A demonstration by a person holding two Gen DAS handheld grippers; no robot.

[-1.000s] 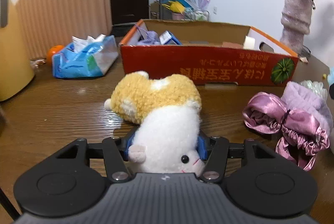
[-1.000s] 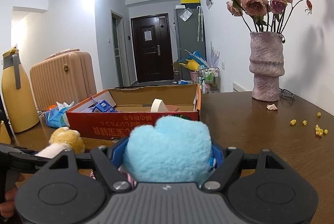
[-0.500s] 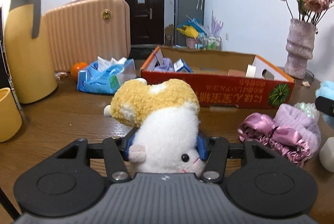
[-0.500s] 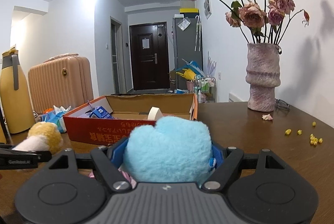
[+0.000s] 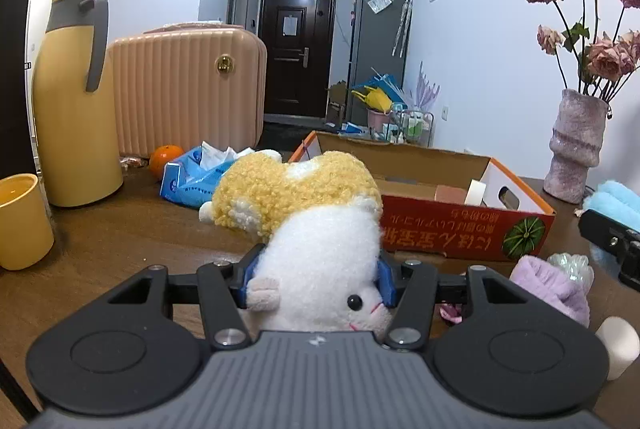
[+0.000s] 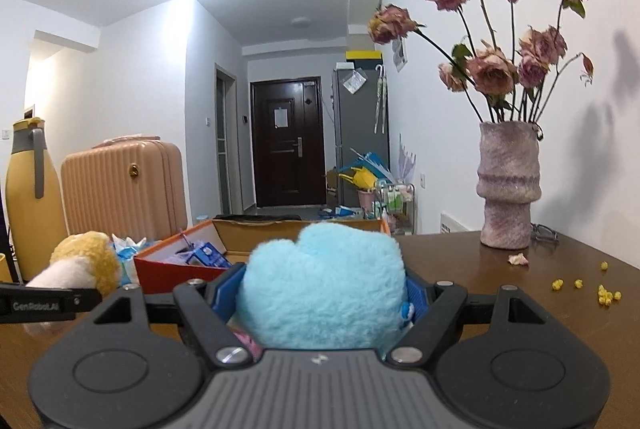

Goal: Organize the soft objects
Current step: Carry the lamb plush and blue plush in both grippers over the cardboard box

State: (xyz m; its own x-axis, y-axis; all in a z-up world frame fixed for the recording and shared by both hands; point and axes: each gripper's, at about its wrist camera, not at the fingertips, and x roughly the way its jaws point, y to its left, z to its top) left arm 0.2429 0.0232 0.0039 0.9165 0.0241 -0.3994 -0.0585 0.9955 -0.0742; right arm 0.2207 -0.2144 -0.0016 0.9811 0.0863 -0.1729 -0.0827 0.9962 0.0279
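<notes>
Your left gripper (image 5: 318,271) pinches the hamster plush (image 5: 308,225) by its white belly, just in front of the cardboard box's (image 5: 460,229) near wall. Its yellow back hangs forward past the pads, so it could snag that wall and twist free if you go in low. Your right gripper (image 6: 320,293) is clamped on the blue plush (image 6: 324,285), near the box's right end. Its pile gives under the pads, so a quick swing may let it slip. The purple headband (image 5: 554,287) lies on the table just in front of the box.
</notes>
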